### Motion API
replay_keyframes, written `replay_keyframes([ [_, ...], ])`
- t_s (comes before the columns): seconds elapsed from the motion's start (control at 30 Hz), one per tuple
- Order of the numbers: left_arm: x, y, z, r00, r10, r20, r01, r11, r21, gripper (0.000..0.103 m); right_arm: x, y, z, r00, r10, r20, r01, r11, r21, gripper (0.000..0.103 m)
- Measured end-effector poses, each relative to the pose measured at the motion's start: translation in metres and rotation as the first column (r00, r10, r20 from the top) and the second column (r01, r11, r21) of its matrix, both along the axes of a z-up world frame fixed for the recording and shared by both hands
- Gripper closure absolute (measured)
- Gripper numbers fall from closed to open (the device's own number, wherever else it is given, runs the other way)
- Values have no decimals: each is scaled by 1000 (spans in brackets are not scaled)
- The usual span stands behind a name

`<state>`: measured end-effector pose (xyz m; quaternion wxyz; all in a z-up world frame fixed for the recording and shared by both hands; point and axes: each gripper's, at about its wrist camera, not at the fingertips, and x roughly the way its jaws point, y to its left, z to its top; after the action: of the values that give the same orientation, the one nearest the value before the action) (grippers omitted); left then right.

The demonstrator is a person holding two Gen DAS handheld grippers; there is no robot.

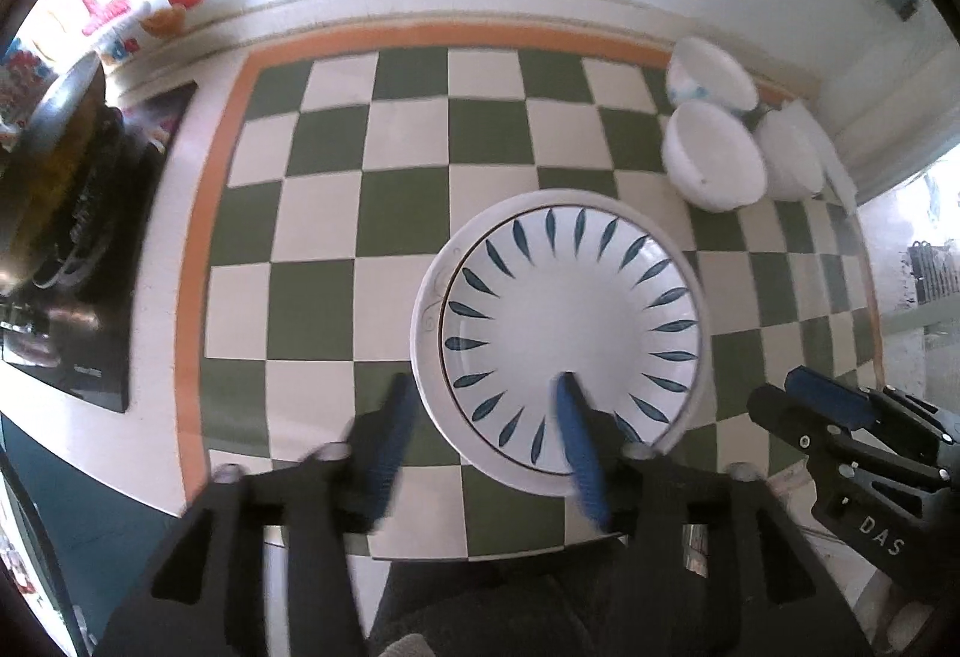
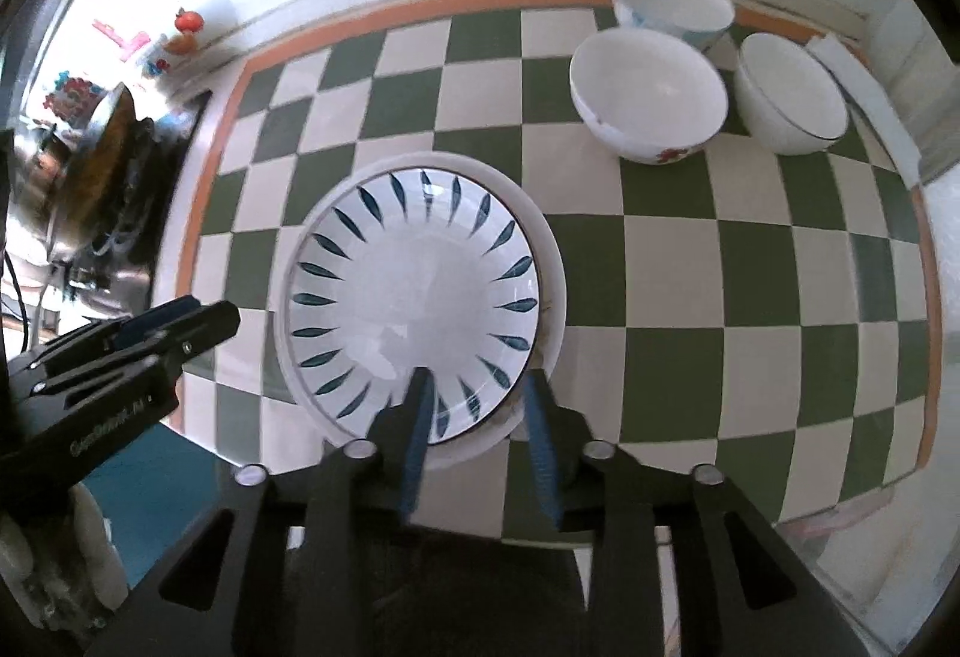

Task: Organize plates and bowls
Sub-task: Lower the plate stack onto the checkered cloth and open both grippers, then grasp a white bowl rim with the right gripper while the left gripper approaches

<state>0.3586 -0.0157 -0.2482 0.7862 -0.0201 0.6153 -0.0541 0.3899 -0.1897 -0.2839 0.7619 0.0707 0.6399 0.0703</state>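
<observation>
- Inspecting progress: a leaf-patterned plate [image 1: 570,333] sits nested on a larger white plate [image 1: 427,333], so a stack of 2 is made at the near middle of the checkered bench [image 1: 336,213]. This step looks finished.
- Outstanding: 3 bowls stand separately at the far right corner, close together and not nested: a plain white bowl [image 2: 648,87], a blue-marked bowl [image 2: 672,0] behind it, and a dark-rimmed bowl [image 2: 792,93] to its right. Judged from this, stacking the bowls is what remains.
- Orientation: both plates lie flat, face up, and the top one sits slightly off-centre, leaving more white rim showing on its left in the left wrist view. Being round, they have no long axis. All 3 bowls stand upright, mouths up.
- Left tongs [image 1: 480,435]: released, its 2 blue fingers spread either side of the stack's near-left rim with nothing gripped.
- Right tongs [image 2: 480,429]: released, fingers parted over the stack's near-right rim, pads not pressing on it.
- Surroundings: a stove with a pan [image 1: 66,129] occupies the left edge, clear of the work.
</observation>
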Motion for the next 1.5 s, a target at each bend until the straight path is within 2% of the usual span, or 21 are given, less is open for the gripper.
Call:
replay_keyframes([
  [0.03, -4, 1, 6, 1000, -5, 10, 5, 1000, -6, 33, -7, -1, 10, 1000, -10, 16, 9, 1000, 10, 57],
  [0.17, -23, 5, 30, 999, -23, 44, 24, 999, -23, 19, -25, 2, 37, 998, -26, 51, 25, 1000, 8, 25],
  [0.2, -28, 5, 35, 998, -25, 58, 26, 999, -20, 14, -31, 4, 44, 998, -31, 61, 31, 999, -5, 21],
  [0.37, -53, 13, 60, 994, -30, 105, 33, 999, -26, 13, -62, 10, 79, 990, -53, 130, 57, 998, -28, 19],
  [0.47, -66, 17, 69, 994, -29, 106, 32, 999, -32, 7, -79, 14, 96, 986, -66, 154, 72, 997, -34, 17],
  [0.63, -89, 24, 91, 989, -21, 145, 27, 999, -42, 7, -106, 20, 125, 973, -85, 216, 95, 995, -37, 17],
  [0.87, -106, 27, 114, 979, -18, 203, 28, 999, -43, 7, -124, 31, 145, 968, -71, 242, 81, 996, -30, 15],
  [1.07, -103, 21, 115, 980, -7, 201, 20, 998, -62, 7, -124, 28, 147, 968, -76, 240, 78, 997, 2, 13],
  [1.23, -74, 4, 110, 970, 24, 242, -9, 998, -65, 7, -105, -8, 139, 959, -132, 249, 110, 989, 101, 13],
  [1.3, -54, -6, 104, 969, 39, 243, -17, 995, -94, 7, -88, -33, 130, 954, -167, 247, 143, 983, 111, 13],
  [1.4, -15, -28, 91, 972, 49, 228, -29, 996, -89, 7, -53, -75, 107, 951, -218, 219, 198, 974, 110, 13],
  [1.5, 30, -57, 70, 977, 44, 208, -30, 997, -69, 7, -6, -123, 67, 953, -275, 130, 253, 954, 159, 13],
])
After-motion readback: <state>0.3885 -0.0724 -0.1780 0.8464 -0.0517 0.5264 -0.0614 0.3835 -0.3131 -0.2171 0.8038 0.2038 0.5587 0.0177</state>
